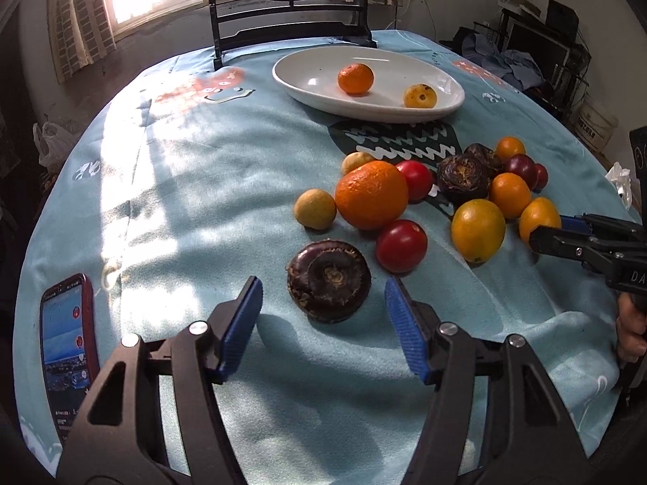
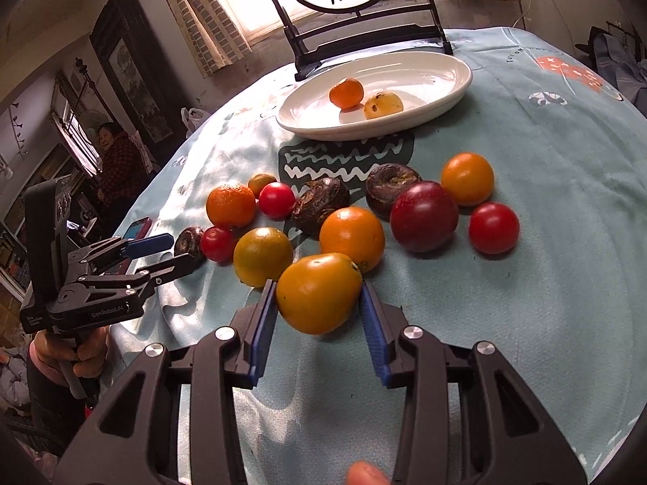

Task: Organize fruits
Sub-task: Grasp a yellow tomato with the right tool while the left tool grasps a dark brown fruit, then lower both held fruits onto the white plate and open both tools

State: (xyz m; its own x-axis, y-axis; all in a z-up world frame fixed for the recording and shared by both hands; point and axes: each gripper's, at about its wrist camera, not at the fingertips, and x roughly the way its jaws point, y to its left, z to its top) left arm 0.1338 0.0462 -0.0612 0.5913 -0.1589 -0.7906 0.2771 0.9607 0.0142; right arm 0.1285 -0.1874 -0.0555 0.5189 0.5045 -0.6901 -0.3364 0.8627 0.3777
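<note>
My left gripper [image 1: 323, 291] is open, its jaws on either side of a dark brown water chestnut [image 1: 328, 281] on the blue cloth, not touching it. My right gripper [image 2: 319, 295] is shut on an orange-yellow fruit [image 2: 318, 293]; the fruit also shows in the left wrist view [image 1: 540, 218]. A white oval plate [image 1: 315, 68] at the back holds a small orange [image 1: 355, 78] and a yellow fruit [image 1: 420, 95]. A big orange [image 1: 371, 195], red tomatoes [image 1: 401, 245], yellow fruits [image 1: 478, 229] and more chestnuts [image 1: 461, 178] lie clustered mid-table.
A phone in a red case [image 1: 66, 347] lies at the table's left front edge. A dark wooden screen stand [image 1: 291, 28] rises behind the plate. A person [image 2: 115, 161] stands far left in the right wrist view. A dark plum [image 2: 423, 216] lies among the fruits.
</note>
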